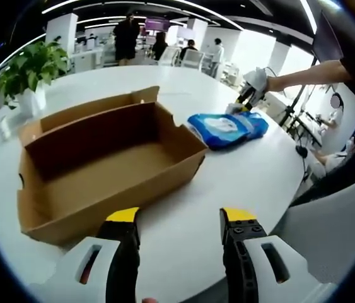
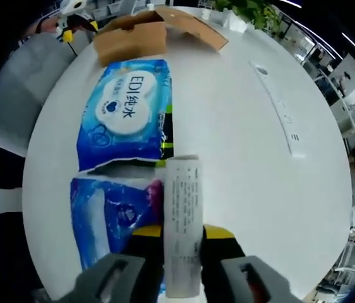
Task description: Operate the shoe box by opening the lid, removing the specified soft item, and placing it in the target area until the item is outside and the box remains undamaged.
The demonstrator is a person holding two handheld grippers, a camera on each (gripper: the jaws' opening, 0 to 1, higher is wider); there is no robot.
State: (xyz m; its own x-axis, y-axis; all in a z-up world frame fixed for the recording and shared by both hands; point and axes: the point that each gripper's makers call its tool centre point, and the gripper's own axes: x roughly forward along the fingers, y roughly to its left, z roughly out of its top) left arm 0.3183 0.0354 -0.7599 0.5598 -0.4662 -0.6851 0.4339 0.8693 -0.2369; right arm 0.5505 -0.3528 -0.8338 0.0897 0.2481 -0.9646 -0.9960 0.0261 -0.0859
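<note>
An open brown shoe box [image 1: 101, 164] stands empty on the round white table [image 1: 253, 183], its lid flap folded back on the far side. Just right of it lies a blue pack of wet wipes [image 1: 227, 129]. My right gripper [image 1: 245, 100], held by a person's arm, meets the pack's far end. In the right gripper view the blue pack [image 2: 130, 113] stretches away toward the box [image 2: 145, 31], and my right gripper [image 2: 182, 232] is shut on the pack's white label strip [image 2: 183, 208]. My left gripper [image 1: 180, 218] hovers open near the box's front corner, holding nothing.
A potted plant [image 1: 29, 72] stands at the table's far left edge. A white chair [image 1: 335, 227] sits at the near right. A long flat strip [image 2: 278, 107] is set into the tabletop. People stand and sit in the office behind.
</note>
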